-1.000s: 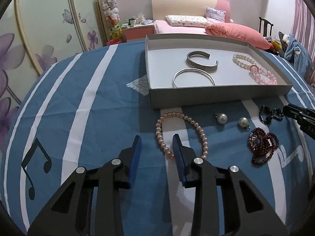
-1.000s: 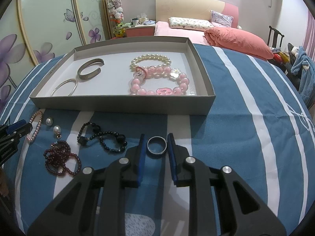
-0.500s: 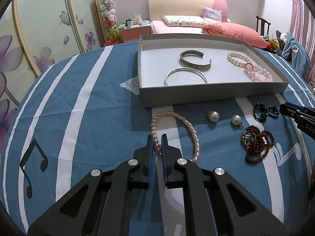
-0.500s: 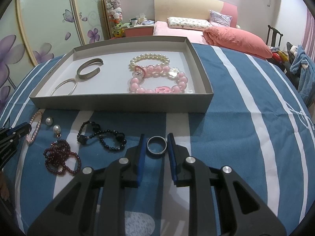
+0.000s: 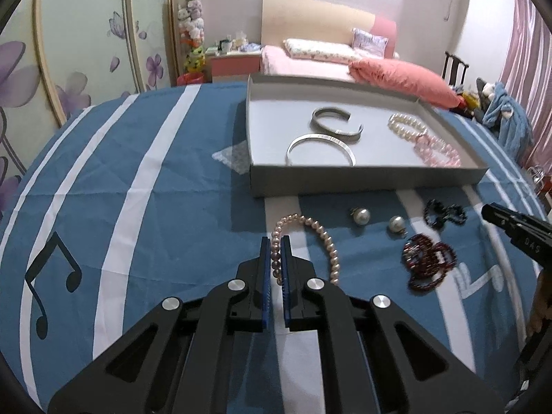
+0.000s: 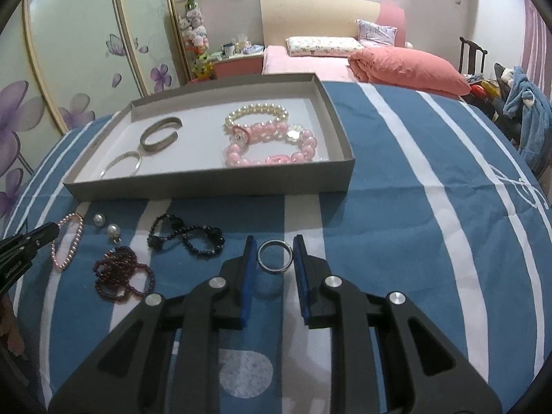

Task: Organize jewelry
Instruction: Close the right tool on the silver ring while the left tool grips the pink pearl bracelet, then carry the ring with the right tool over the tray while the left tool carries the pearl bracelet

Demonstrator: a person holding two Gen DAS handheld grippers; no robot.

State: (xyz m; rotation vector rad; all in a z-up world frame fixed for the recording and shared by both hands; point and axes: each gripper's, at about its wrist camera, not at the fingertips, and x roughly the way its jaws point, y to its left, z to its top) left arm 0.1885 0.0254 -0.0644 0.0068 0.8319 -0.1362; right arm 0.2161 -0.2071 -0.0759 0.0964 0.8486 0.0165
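Left gripper (image 5: 275, 241) fingers clamped on pink pearl bracelet (image 5: 323, 238) lying on the striped cloth (image 5: 165, 186), right gripper (image 6: 275, 241) fingers narrowly parted, pinching a silver ring (image 6: 275, 256), tray (image 6: 214, 186) beyond both, dark bead bracelets (image 6: 186, 238) left of right fingers

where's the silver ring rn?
Right wrist view: silver ring sits between the right gripper fingers, right of the black bead bracelet, in front of the grey box.

A blue striped cloth (image 5: 165, 179) bears a grey tray (image 5: 362, 181) and loose bracelets (image 6: 188, 236).
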